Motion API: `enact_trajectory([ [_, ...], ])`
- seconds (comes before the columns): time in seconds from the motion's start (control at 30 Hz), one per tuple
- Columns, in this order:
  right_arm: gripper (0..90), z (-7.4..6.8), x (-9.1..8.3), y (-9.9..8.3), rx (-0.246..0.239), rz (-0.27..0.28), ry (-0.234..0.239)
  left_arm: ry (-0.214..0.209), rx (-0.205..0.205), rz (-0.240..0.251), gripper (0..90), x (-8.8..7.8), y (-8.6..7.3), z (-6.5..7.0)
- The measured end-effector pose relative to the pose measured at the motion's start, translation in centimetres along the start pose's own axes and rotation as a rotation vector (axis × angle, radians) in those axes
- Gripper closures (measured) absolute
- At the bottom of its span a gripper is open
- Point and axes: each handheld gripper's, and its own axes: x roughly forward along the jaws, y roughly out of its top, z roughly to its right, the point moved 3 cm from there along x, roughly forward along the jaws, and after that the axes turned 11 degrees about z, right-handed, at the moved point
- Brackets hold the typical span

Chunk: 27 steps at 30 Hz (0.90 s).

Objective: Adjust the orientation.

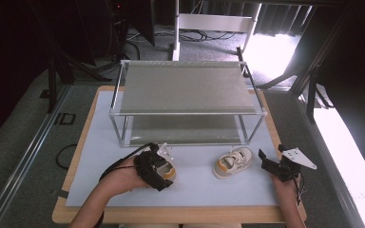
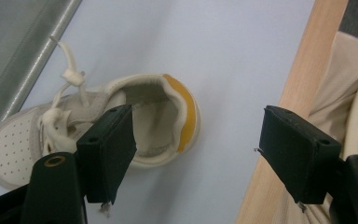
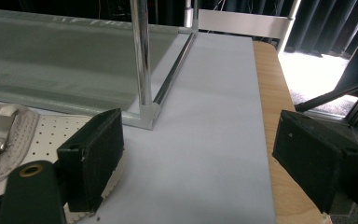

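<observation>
Your left gripper [image 2: 198, 154] stood part-open, empty, one jaw inside the heel opening of the left shoe [image 2: 98, 126], which lay on the mat before the rack [image 1: 185, 99], toe pointing away

No text, label, brand or number can be read anywhere here.

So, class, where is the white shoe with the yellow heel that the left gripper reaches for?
High view: the white yellow-heeled shoe lies front-left on the mat, under the left gripper, before the metal rack.
</observation>
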Motion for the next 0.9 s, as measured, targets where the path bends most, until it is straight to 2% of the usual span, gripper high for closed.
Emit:
enact_trajectory([
  [0.07, 15.8, 0.0, 0.0, 0.0, 0.000, 0.001, 0.000, 0.006, -0.004, -0.031, 32.8, 0.5, 0.1, -0.1],
  [0.13, 15.8, 0.0, 0.0, 0.0, -0.001, 0.002, 0.001, -0.006, -0.011, -0.059, 33.9, 0.9, 0.1, -0.1],
  [0.3, 15.8, 0.0, 0.0, 0.0, 0.000, 0.001, 0.001, -0.017, 0.004, -0.124, 44.0, 2.0, 0.1, -0.1],
  [0.4, 15.8, 0.0, 0.0, 0.0, -0.003, 0.001, 0.002, -0.008, 0.016, -0.167, 52.2, 2.7, 0.1, -0.1],
  [0.43, 15.8, 0.0, 0.0, 0.0, -0.003, 0.001, 0.002, -0.013, 0.009, -0.173, 55.7, 2.9, 0.1, -0.1],
  [0.5, 15.8, 0.0, 0.0, 0.0, -0.003, 0.001, 0.003, -0.012, 0.003, -0.180, 57.8, 3.1, 0.1, -0.2],
  [0.53, 15.9, 0.0, 0.0, 0.0, -0.002, 0.001, 0.003, -0.027, -0.011, -0.193, 57.8, 3.4, 0.2, -0.3],
  [0.77, 15.8, 0.0, 0.0, 0.0, 0.000, -0.001, 0.005, -0.055, -0.058, -0.219, 69.4, 4.2, 0.1, -1.1],
  [0.83, 15.9, 0.0, 0.0, 0.0, 0.001, -0.002, 0.006, -0.072, -0.067, -0.221, 68.9, 4.3, 0.1, -1.2],
  [0.9, 15.9, 0.0, 0.0, 0.0, 0.000, -0.001, 0.006, -0.075, -0.054, -0.223, 65.4, 4.5, 0.2, -1.0],
])
